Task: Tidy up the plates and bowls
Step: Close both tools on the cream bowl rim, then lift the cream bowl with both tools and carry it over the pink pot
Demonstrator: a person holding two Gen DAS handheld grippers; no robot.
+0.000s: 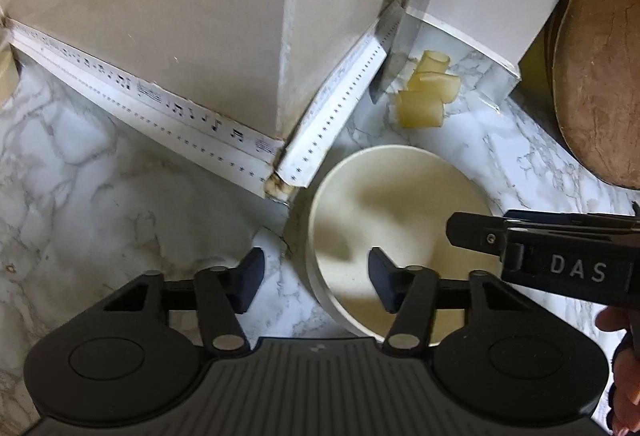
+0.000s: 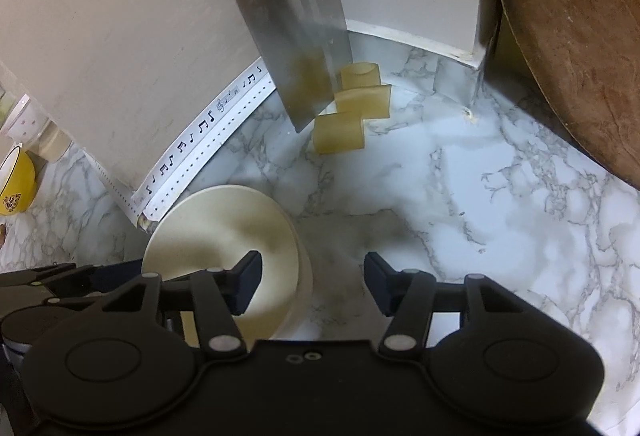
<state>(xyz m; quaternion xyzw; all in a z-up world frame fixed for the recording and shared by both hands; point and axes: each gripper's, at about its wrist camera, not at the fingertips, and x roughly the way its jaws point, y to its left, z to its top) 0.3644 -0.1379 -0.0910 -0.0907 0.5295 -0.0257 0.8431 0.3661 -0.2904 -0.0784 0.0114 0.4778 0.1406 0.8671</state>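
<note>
A cream bowl point(image 1: 400, 203) point(image 2: 216, 228) stands on the marble counter, close to the corner of a white wall. My left gripper point(image 1: 316, 278) straddles the bowl's left rim, one finger inside and one outside; the pads stand apart from the wall of the bowl. My right gripper point(image 2: 312, 282) straddles the opposite rim the same way, its left finger over the inside and its right finger over the counter. Both are open. The right gripper's finger point(image 1: 472, 232) also shows over the bowl in the left wrist view. A yellow bowl point(image 2: 16, 183) sits at the far left.
A cleaver blade point(image 2: 296, 15) leans against the wall behind the bowl, with three yellowish translucent rolls point(image 2: 352, 111) at its foot. A round wooden board point(image 2: 568, 35) leans at the right. A white strip printed with music notes point(image 2: 200, 139) runs along the wall's base.
</note>
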